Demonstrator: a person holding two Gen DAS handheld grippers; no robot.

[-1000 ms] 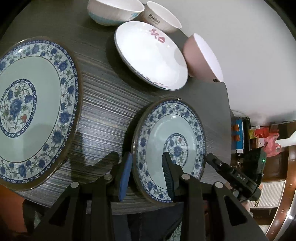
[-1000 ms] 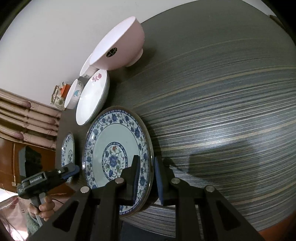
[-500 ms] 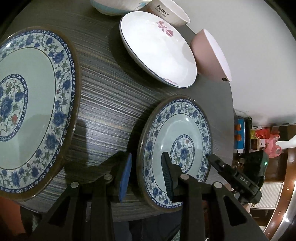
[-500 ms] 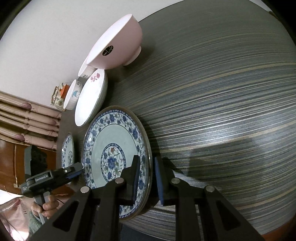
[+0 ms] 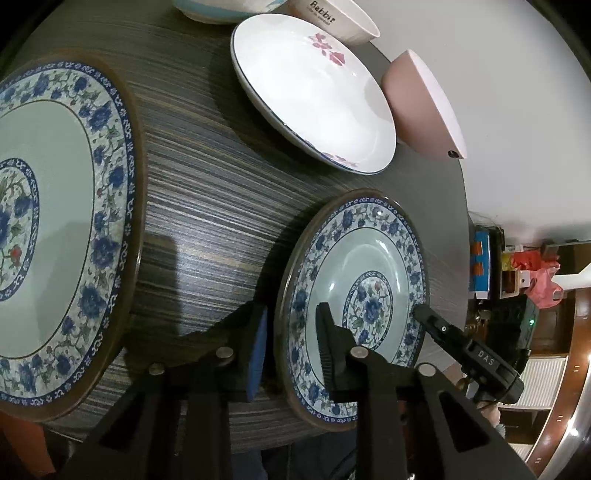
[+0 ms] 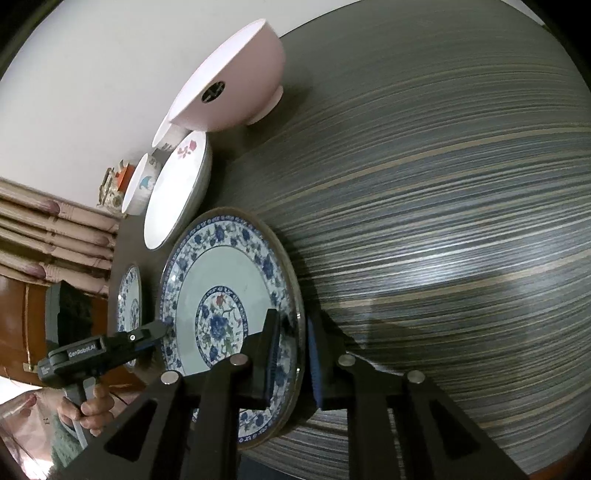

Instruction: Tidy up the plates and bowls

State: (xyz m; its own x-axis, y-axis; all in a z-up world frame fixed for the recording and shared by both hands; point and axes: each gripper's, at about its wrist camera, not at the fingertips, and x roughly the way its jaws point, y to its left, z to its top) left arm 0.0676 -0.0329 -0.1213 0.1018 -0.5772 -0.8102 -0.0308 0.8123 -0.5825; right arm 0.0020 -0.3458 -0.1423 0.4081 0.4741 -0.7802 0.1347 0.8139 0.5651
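Plate (image 5: 354,295), blue-floral, at near table (image 6: 443,221) edge, straddled at opposite rims. Left gripper (image 5: 291,339) closing, pads not yet seated; right gripper (image 6: 291,354) closing on rim. Risk: uneven lift, plate slipped or tipped.

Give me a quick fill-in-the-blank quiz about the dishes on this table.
1. The word printed on the cream bowl is ___.
2. The largest plate has a border of ___ flowers.
3. The plain bowl beside the white plate is ___ on the outside.

Missing words: Rabbit; blue; pink.
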